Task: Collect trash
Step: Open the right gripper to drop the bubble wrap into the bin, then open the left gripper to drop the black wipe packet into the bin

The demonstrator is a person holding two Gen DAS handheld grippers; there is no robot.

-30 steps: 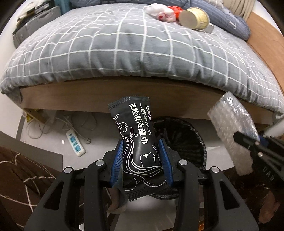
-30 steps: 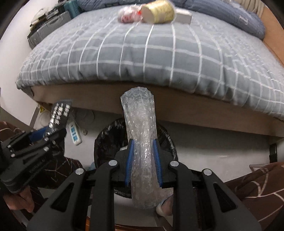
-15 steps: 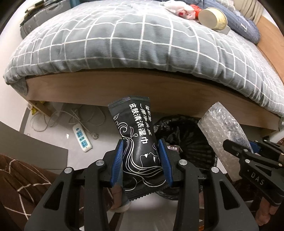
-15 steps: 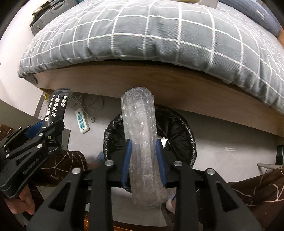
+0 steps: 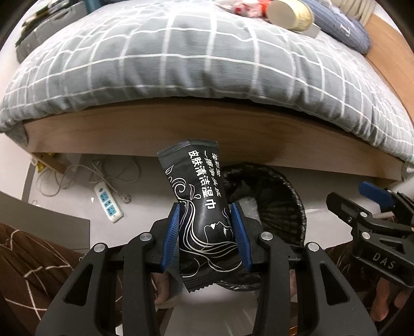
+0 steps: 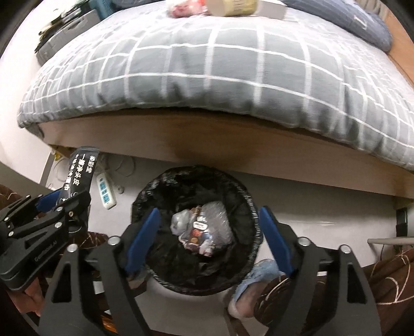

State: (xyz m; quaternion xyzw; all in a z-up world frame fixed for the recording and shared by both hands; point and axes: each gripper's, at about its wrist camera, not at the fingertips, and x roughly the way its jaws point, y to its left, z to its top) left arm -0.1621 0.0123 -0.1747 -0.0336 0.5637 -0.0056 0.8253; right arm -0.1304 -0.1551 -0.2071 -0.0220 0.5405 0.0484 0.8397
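The grey quilt with white checks [image 6: 233,72] on the wooden-framed bed [image 6: 233,144] fills the top of both views, as it did a second ago, with a round gold-sided tin [image 5: 289,14] and a crumpled red-and-white wrapper [image 5: 245,7] waiting on it.

Below the bed edge on the floor stands the round bin lined with a black plastic bag [image 6: 160,191]. What has changed is here: the roll of clear bubble wrap [image 6: 218,217], clamped upright between the right tongs [image 6: 208,241] a moment ago, now lies inside the bin on top of other scraps. The right tongs are opening wide over the bin mouth, with nothing between their blue pads.

The left tongs [image 5: 207,234] remain clenched on the black wet-wipe sachet with white line art and lettering [image 5: 200,206], which stands upright between the blue pads, over the left rim of the bin as the left camera sees it. From the right camera the sachet sits left of the bin, not clearly over its opening.

So one piece is binned and the right hand is free. The sachet looks to be next: it likely needs carrying further over the opening before release, or it may fall on the floor near the white power strip [image 5: 108,204].
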